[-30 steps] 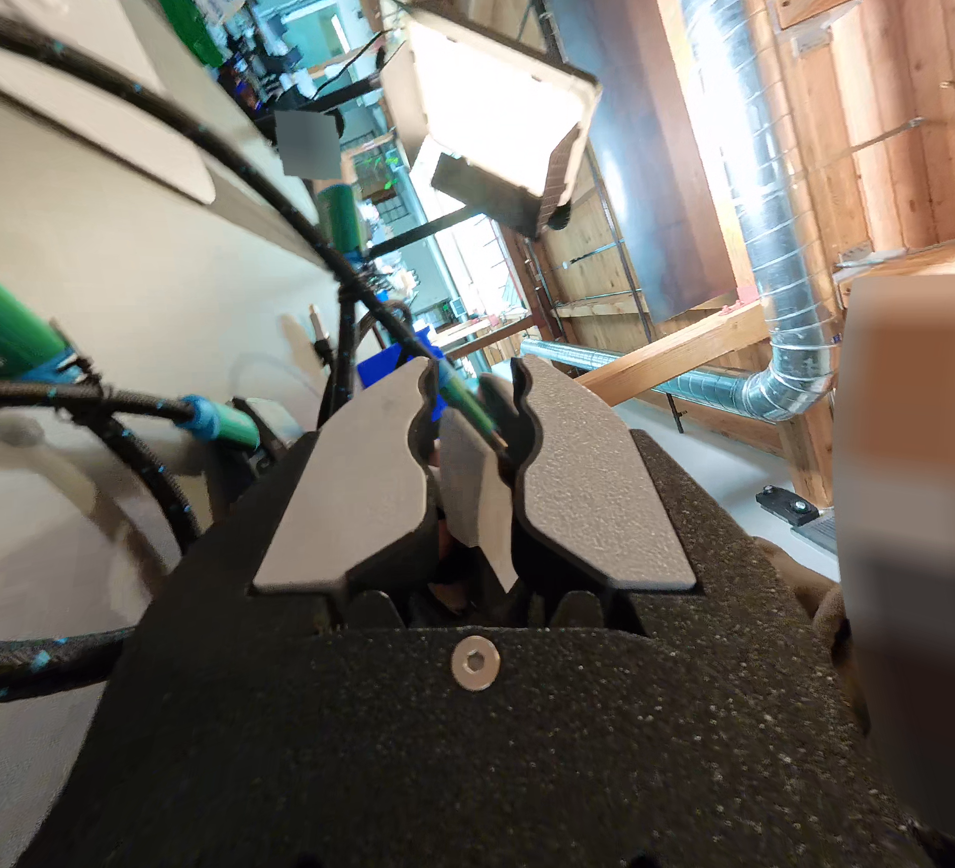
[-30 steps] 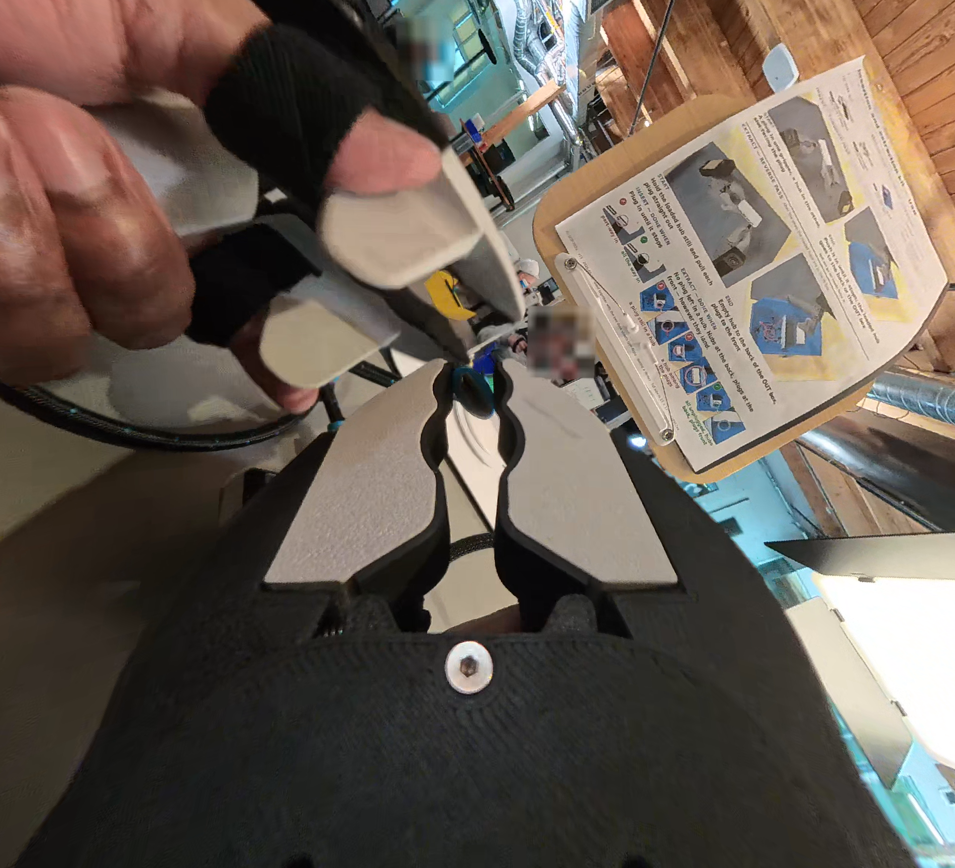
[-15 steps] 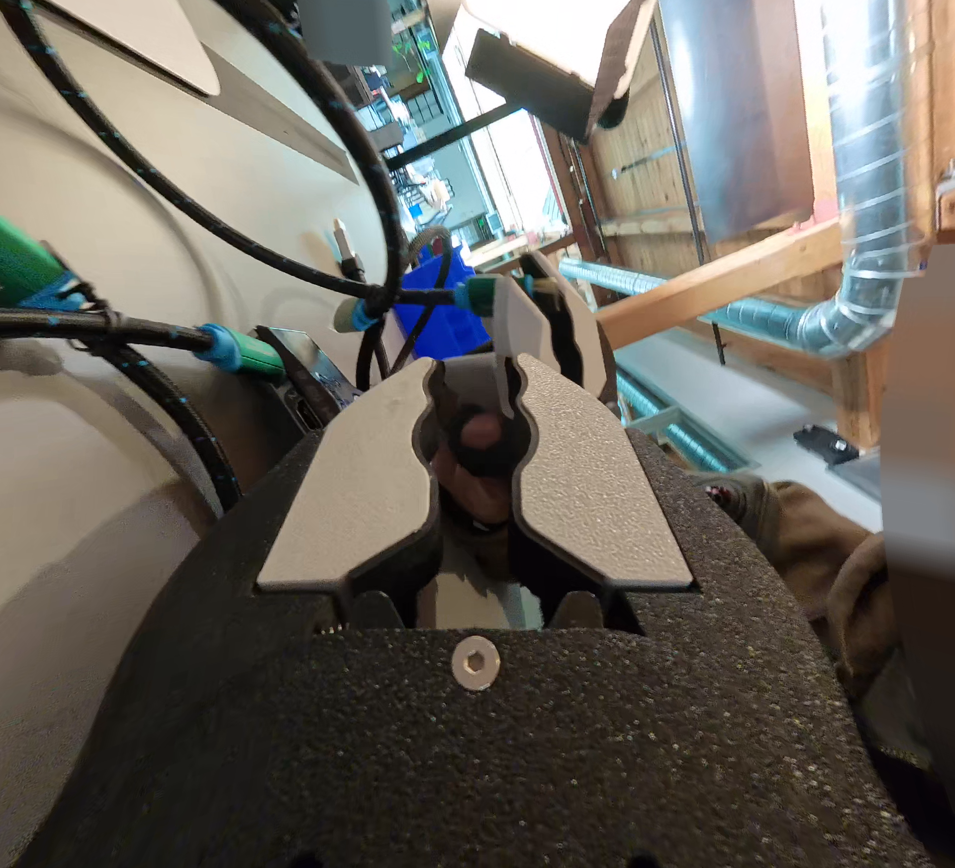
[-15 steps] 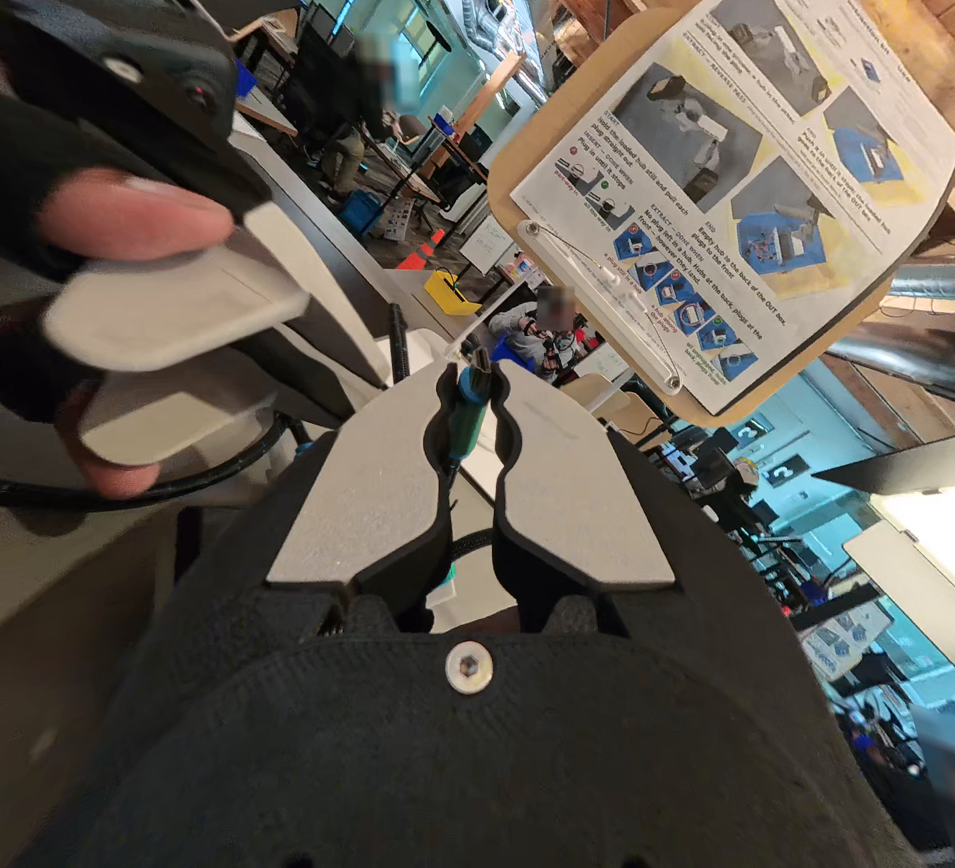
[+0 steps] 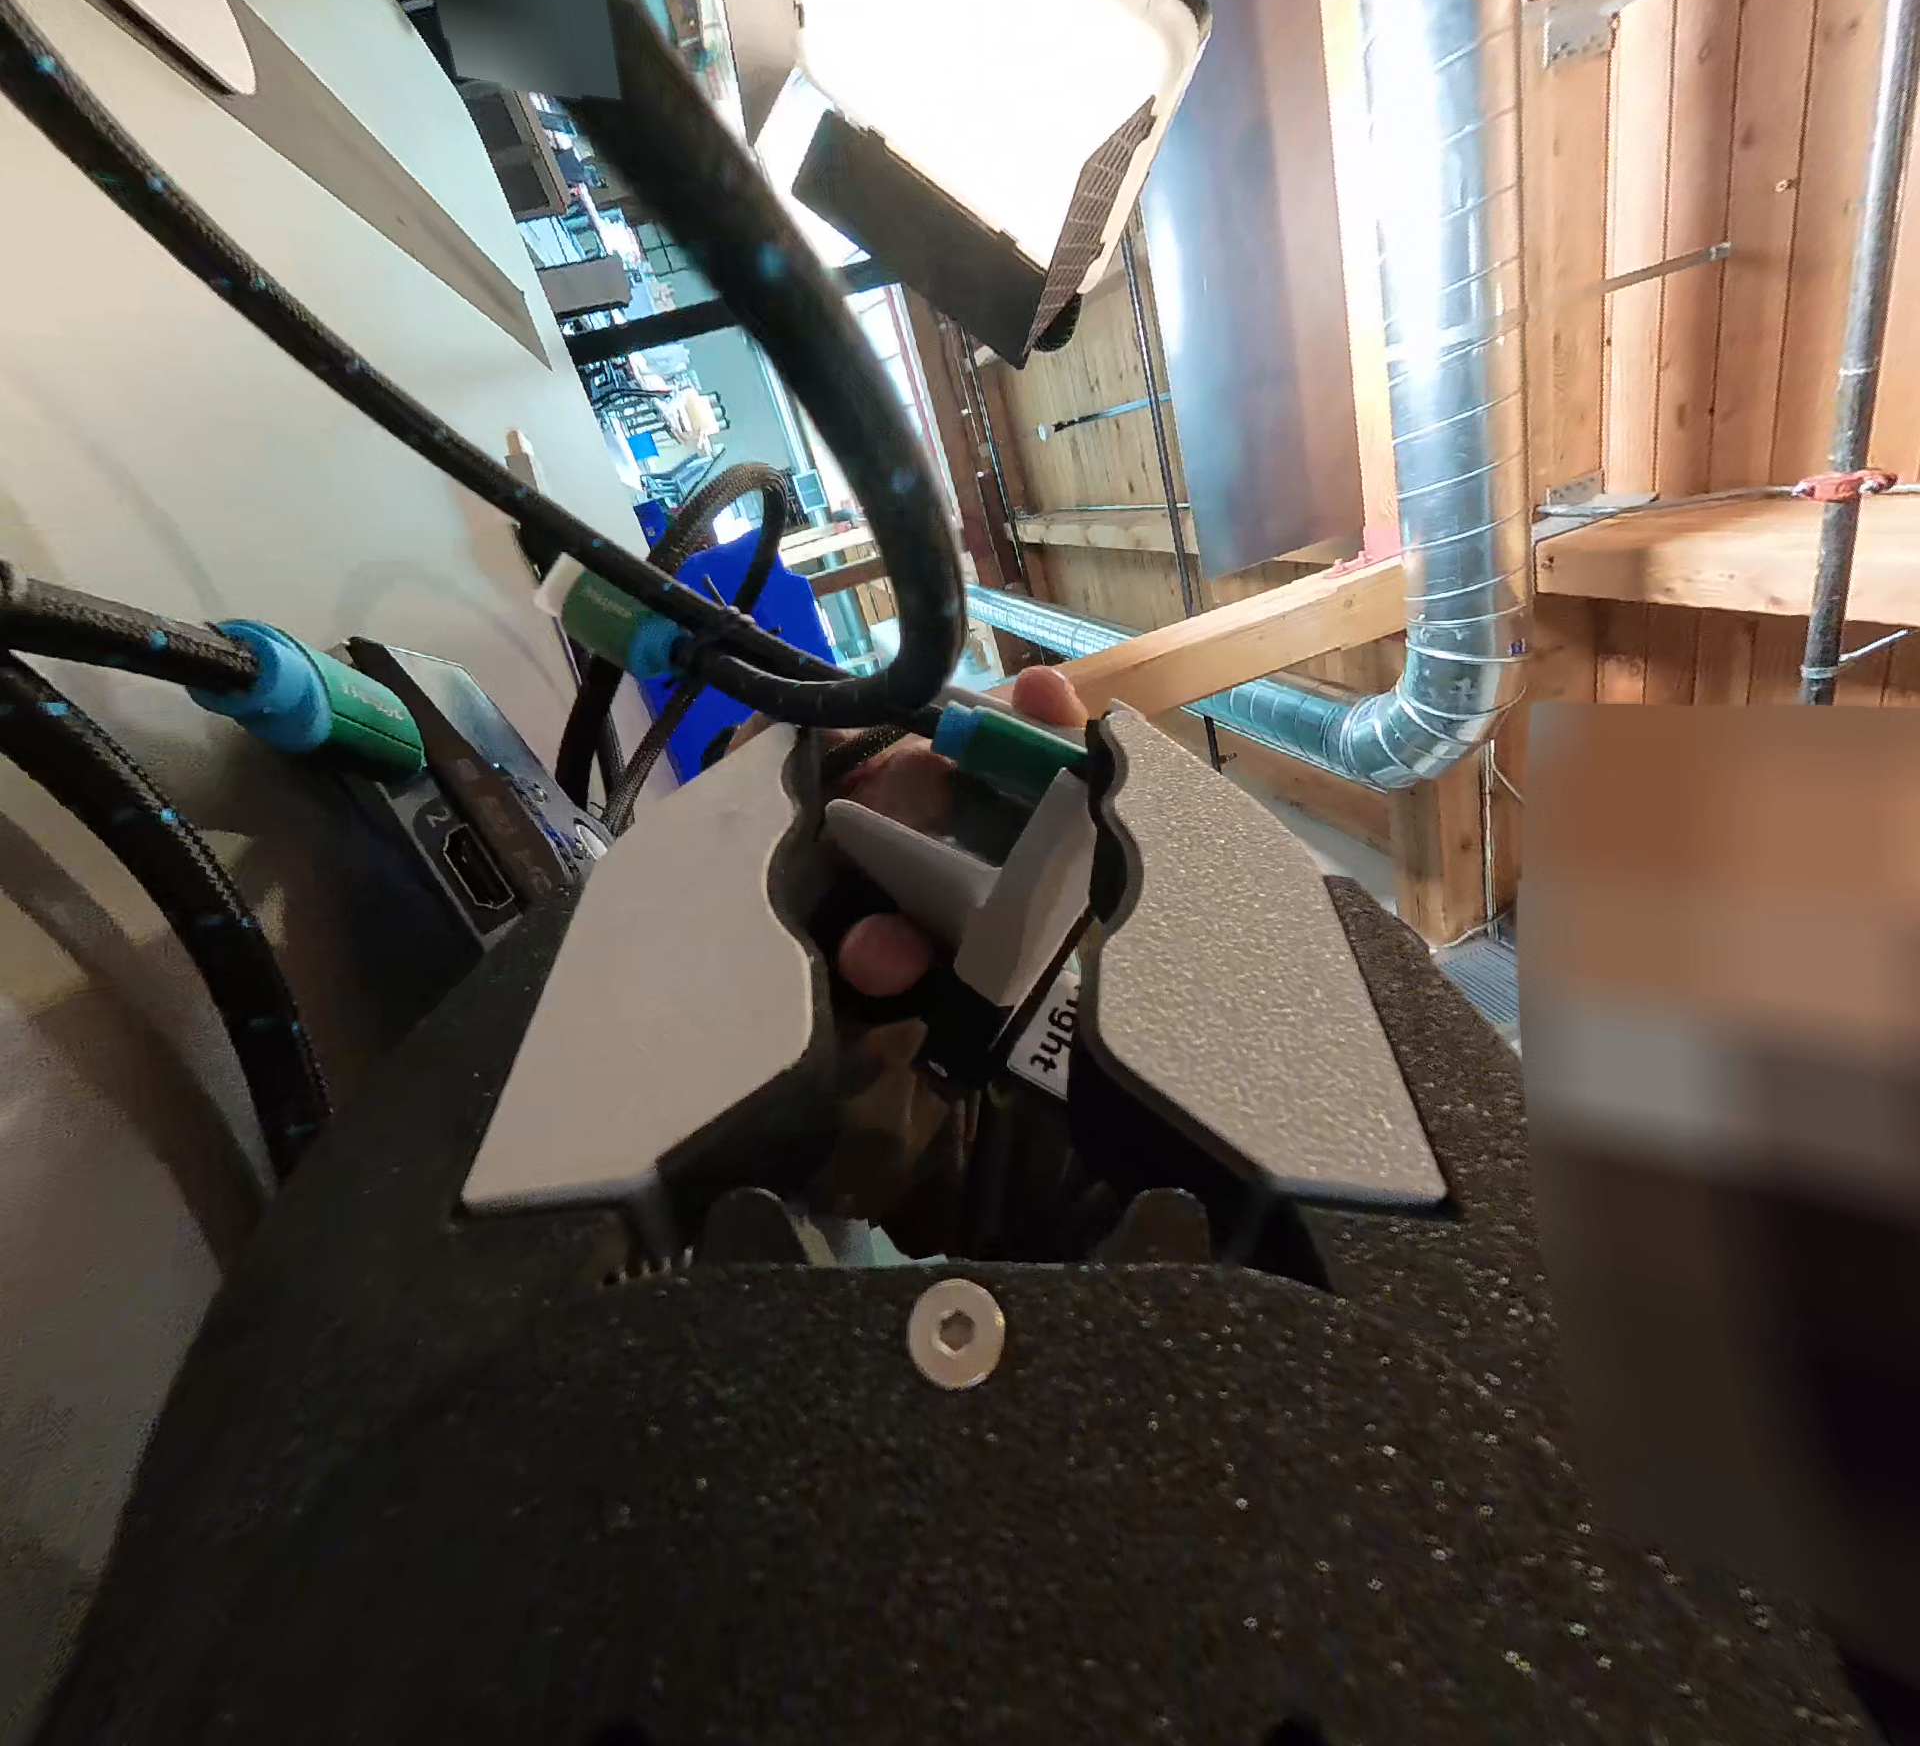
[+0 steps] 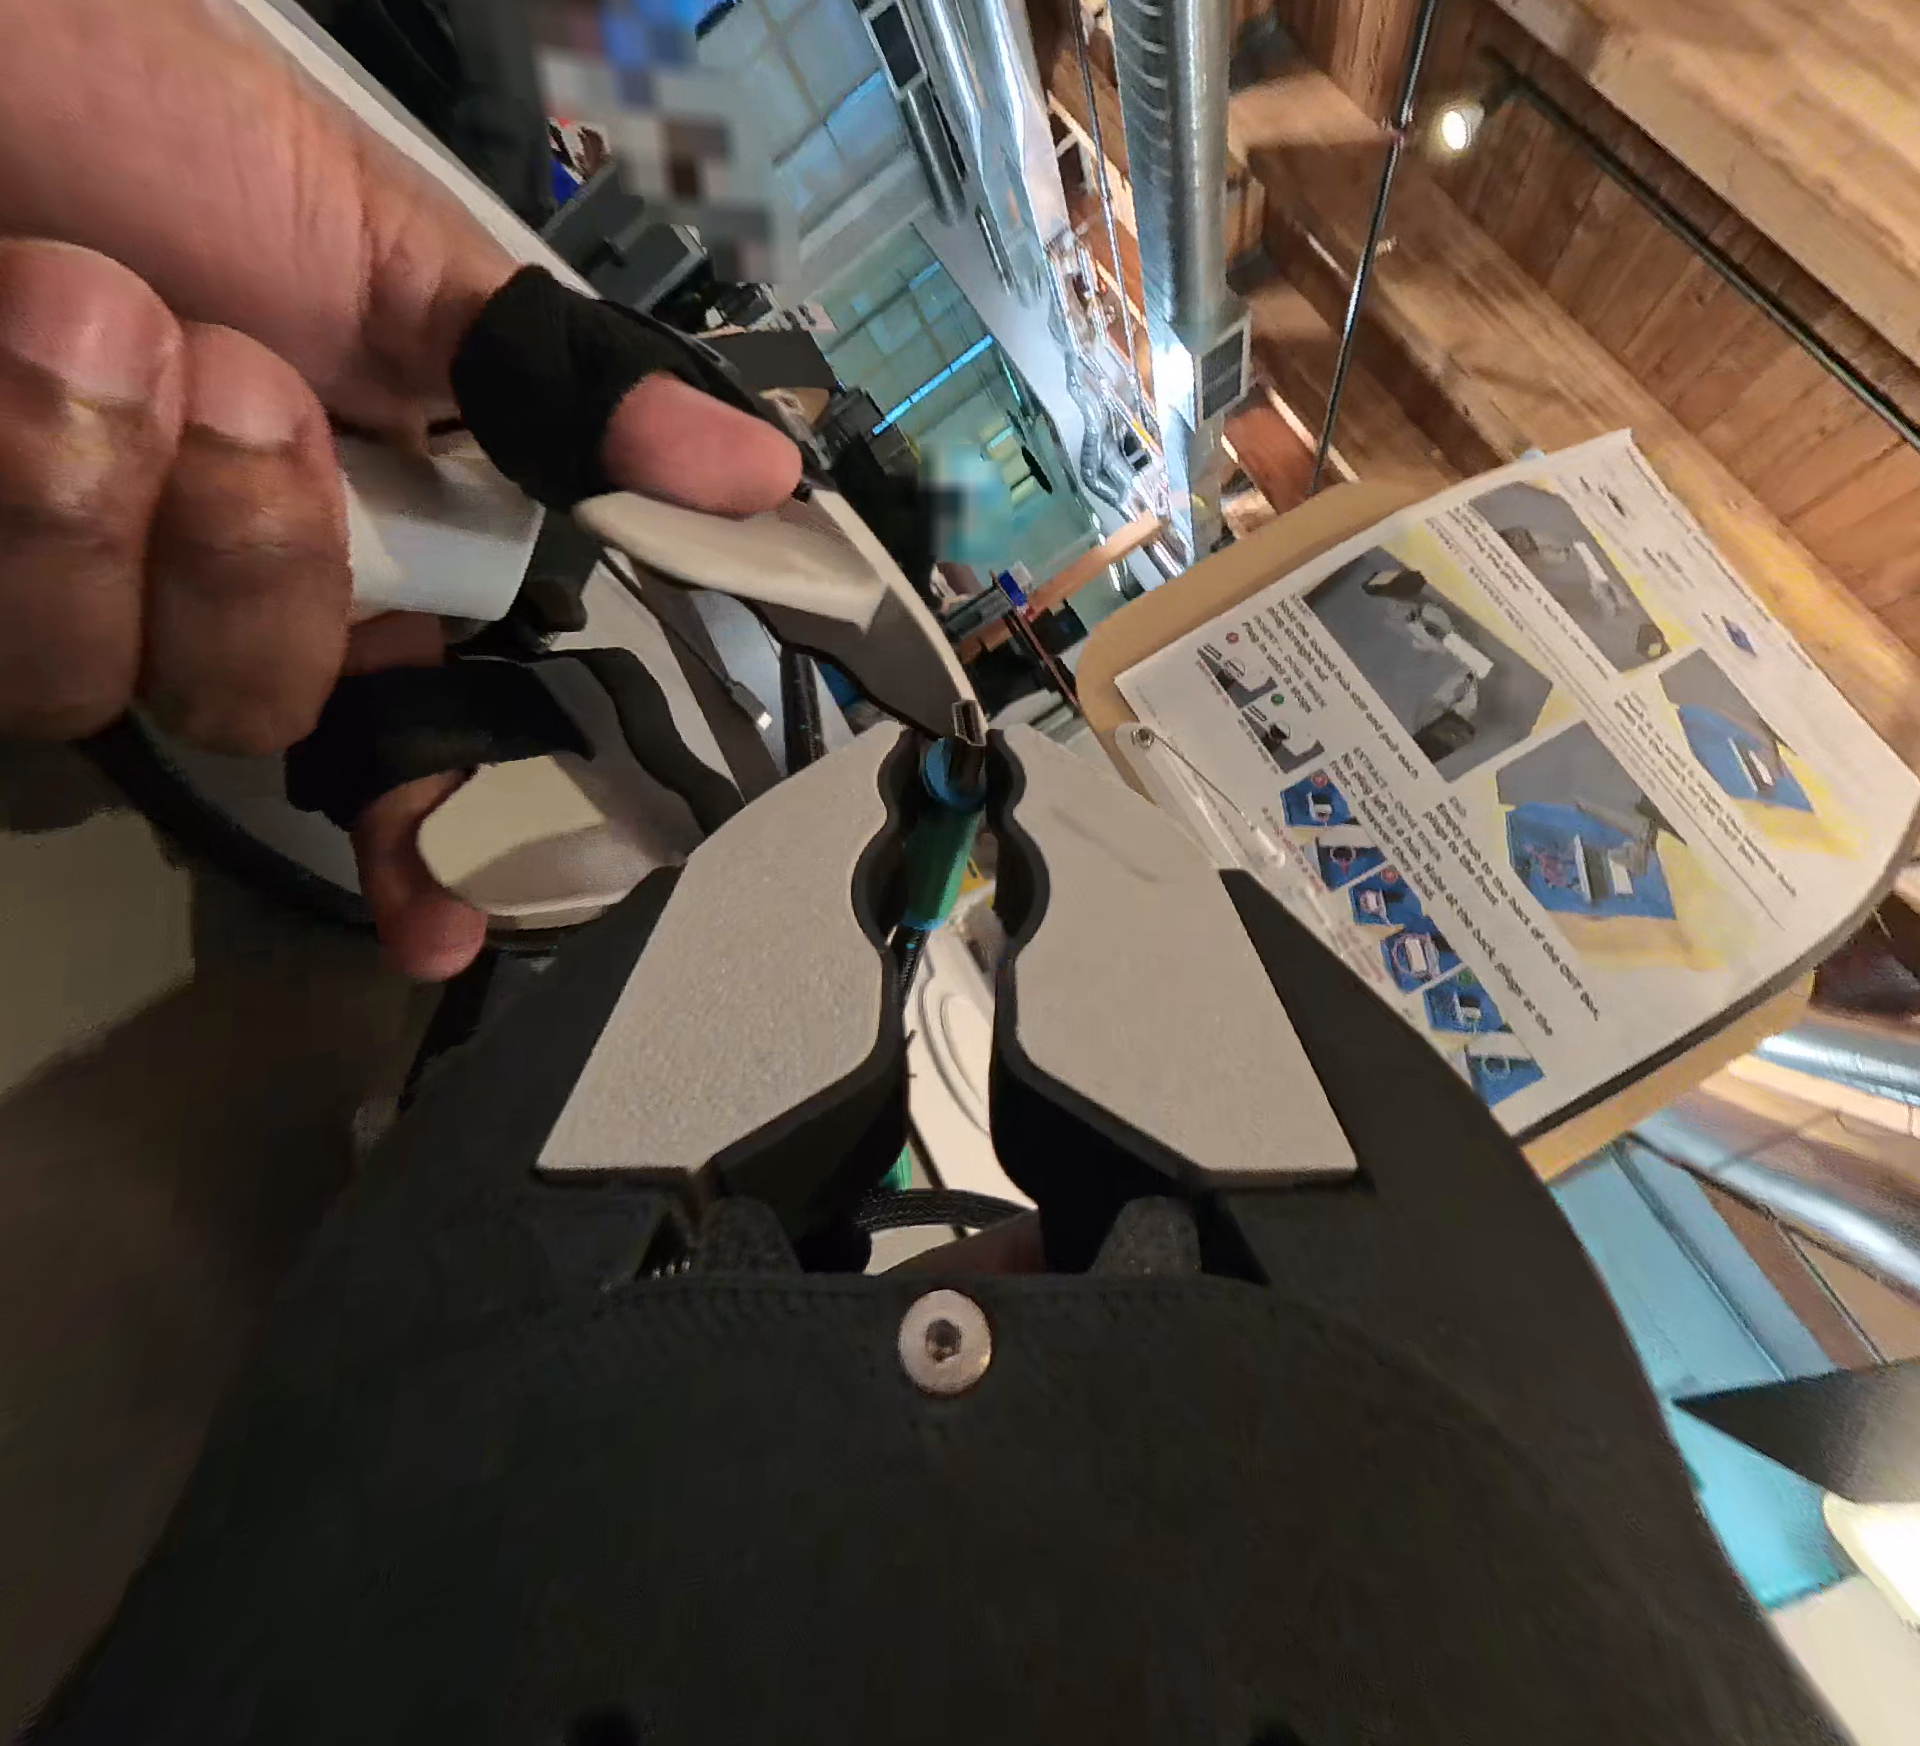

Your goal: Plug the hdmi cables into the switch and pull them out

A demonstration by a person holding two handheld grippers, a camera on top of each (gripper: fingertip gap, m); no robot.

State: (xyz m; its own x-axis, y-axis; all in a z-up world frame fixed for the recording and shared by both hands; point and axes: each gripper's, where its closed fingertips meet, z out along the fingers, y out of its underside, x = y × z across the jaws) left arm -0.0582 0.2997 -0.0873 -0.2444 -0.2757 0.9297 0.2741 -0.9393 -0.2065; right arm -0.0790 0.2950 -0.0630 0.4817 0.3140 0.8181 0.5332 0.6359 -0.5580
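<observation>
Right gripper [image 6: 943, 777] is clamped on the green plug [image 6: 938, 849], metal tip poking past the fingertips. Left gripper [image 5: 951, 761] gapes wide just beside it. Stiff plug, floppy braided cable [image 5: 727, 242]: grip the shell.

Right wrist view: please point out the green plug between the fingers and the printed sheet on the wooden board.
green plug [image 6: 935, 849], right wrist view, on its green body.
printed sheet [image 6: 1538, 761], right wrist view, near its middle.

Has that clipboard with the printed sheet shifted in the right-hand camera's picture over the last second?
Yes, in the picture: the clipboard has slid lower and rightward relative to the right gripper, whose jaws grip a green plug. More likely the handheld camera swung than the board itself moved.
</observation>
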